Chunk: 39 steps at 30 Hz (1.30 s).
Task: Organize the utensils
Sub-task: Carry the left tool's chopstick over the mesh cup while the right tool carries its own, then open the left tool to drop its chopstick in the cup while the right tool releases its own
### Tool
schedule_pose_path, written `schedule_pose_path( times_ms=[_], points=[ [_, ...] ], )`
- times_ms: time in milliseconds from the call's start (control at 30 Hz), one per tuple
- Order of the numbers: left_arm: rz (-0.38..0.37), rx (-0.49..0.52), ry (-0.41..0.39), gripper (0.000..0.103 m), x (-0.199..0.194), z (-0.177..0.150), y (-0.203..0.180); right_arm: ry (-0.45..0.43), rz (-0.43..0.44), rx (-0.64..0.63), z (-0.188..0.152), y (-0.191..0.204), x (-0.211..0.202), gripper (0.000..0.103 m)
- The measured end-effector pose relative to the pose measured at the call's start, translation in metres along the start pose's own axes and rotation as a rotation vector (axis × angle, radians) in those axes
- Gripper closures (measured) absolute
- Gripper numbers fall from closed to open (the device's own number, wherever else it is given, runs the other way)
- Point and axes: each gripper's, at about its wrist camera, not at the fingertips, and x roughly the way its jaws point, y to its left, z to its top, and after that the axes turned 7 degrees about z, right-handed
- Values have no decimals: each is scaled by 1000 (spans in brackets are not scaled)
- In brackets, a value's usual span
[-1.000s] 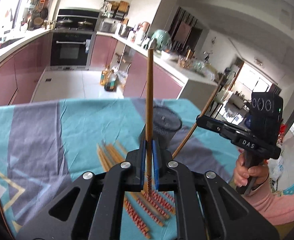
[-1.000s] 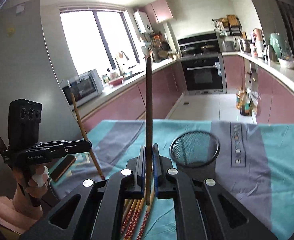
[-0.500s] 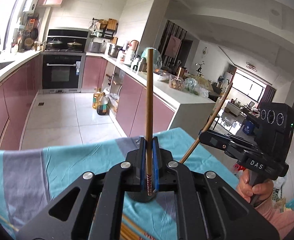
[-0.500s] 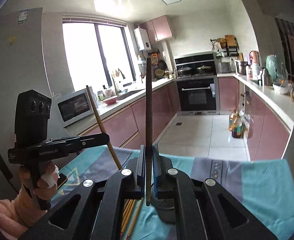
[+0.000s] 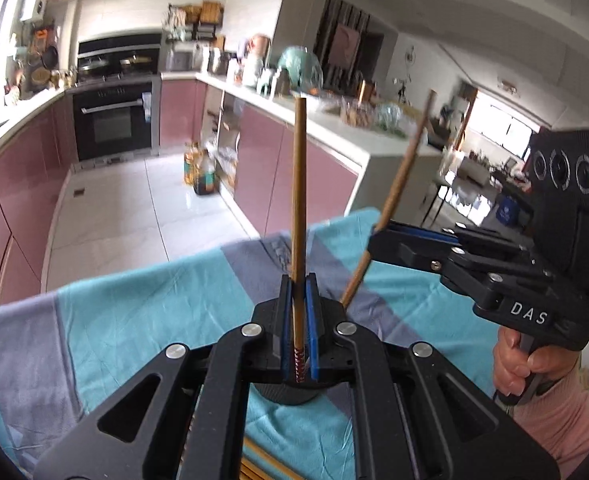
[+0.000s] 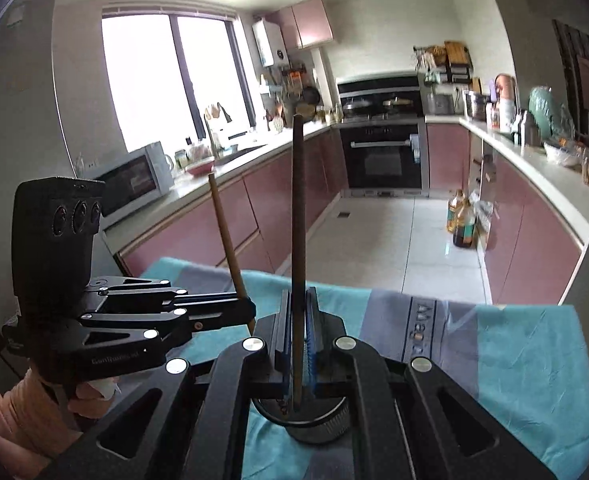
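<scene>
Each gripper carries one chopstick, upright. Left chopstick (image 5: 298, 208) is pinched between the blue pads of the left gripper (image 5: 299, 336), jaws nearly closed on it, red-patterned end down. Right chopstick (image 6: 297, 240) is clamped the same way in the right gripper (image 6: 298, 344).

Change over the last second: both grippers came in over the black mesh holder (image 6: 314, 420). A second ago it sat ahead on the cloth, rim fully visible; now it's directly under both sets of jaws, mostly hidden, and both lower tips hang at its mouth. The left one has also dropped a little against half a second ago. In the left view the right gripper's chopstick slants down toward the same cup.

Read: transport done, insertion phase. Can't tell if either tip is inside the rim yet. Two sticks converging on one opening, so a clash is possible.

More chopsticks (image 5: 262, 464) lie on the near cloth, so more cycles to go.

Surface: teal and grey tablecloth (image 5: 134, 320), wrinkled. Room: kitchen, pink cabinets, built-in oven (image 6: 382, 152) far, microwave (image 6: 134, 176) far left, window behind.
</scene>
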Motion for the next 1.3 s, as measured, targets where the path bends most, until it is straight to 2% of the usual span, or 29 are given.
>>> schedule_pose_path(
  times_ms=[167,233,567,667,700,733,900,967,1033,1133,1300],
  points=[
    [1,12,69,96,25,-10,3,102,9,17,-10,-2,22,97],
    [5,10,73,96,33,-18,12,133,4,22,-11,-3,31,97],
    [15,12,93,95,50,-12,20,147,-20,59,-7,-17,47,97],
    [20,3,90,93,49,-11,21,138,-32,72,-7,-19,49,94],
    [22,0,88,88,48,-12,21,134,-31,78,-6,-21,49,94],
    [22,-3,87,87,47,-12,22,129,-33,83,-6,-21,49,94],
    [53,-20,29,79,23,-19,28,90,-48,113,-10,-25,39,86],
    [77,-19,-14,78,6,-24,30,72,-47,111,-10,-24,33,83],
    [100,-25,-63,75,-15,-30,35,50,-39,97,-14,-18,23,75],
    [123,-53,-110,68,-44,-43,47,15,-46,60,-18,-8,5,72],
    [177,-82,-104,62,-69,-74,66,-29,23,17,-32,12,-21,64]
  ],
)
